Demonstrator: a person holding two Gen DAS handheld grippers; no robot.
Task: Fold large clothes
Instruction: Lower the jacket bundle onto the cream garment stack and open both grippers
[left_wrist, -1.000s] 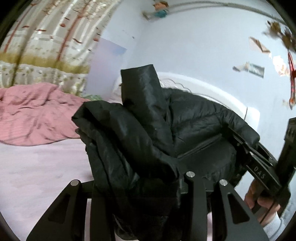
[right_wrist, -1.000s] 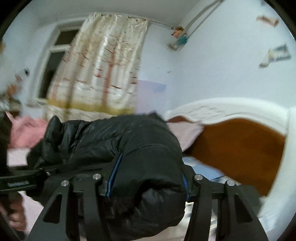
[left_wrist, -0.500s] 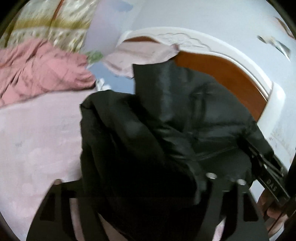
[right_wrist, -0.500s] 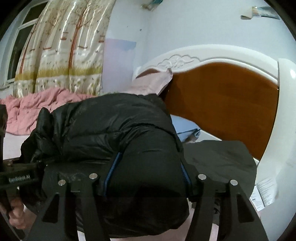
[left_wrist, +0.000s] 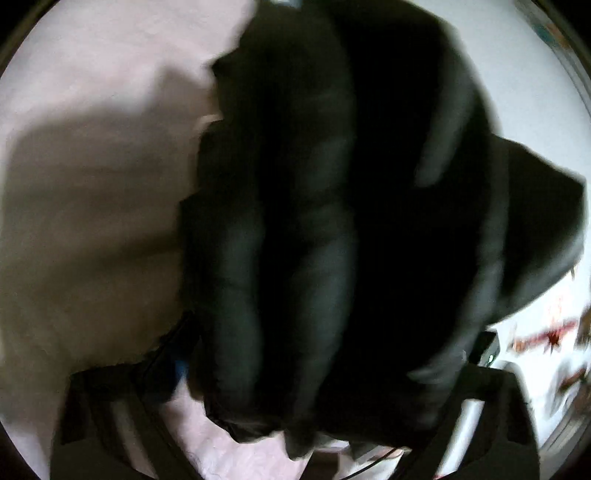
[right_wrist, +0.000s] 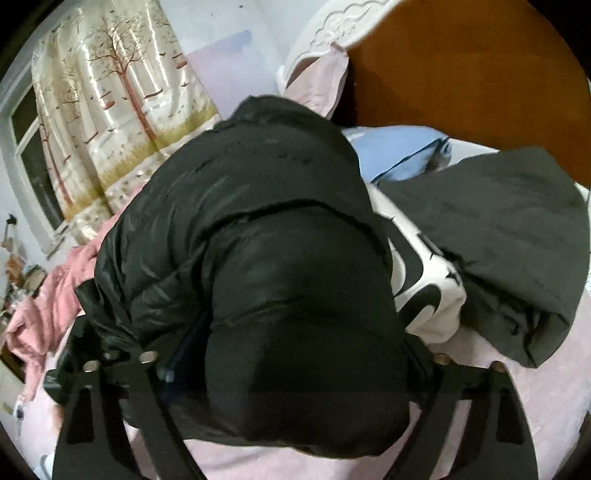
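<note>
**Folded jacket between both grippers, low over the bed**

The black jacket (right_wrist: 258, 258) runs from 6 toward 12 o'clock ahead of the right gripper (right_wrist: 291, 373), whose spread jaws grip its thick folded end. In the blurred left view the jacket (left_wrist: 332, 221) fills the frame from 6 to 1 o'clock; the left gripper (left_wrist: 295, 424) has it between closing jaws, though I cannot tell whether they press. The pink sheet (left_wrist: 92, 184) lies at 9 o'clock. Both hands seem equally near; setting down likely comes next.
</note>
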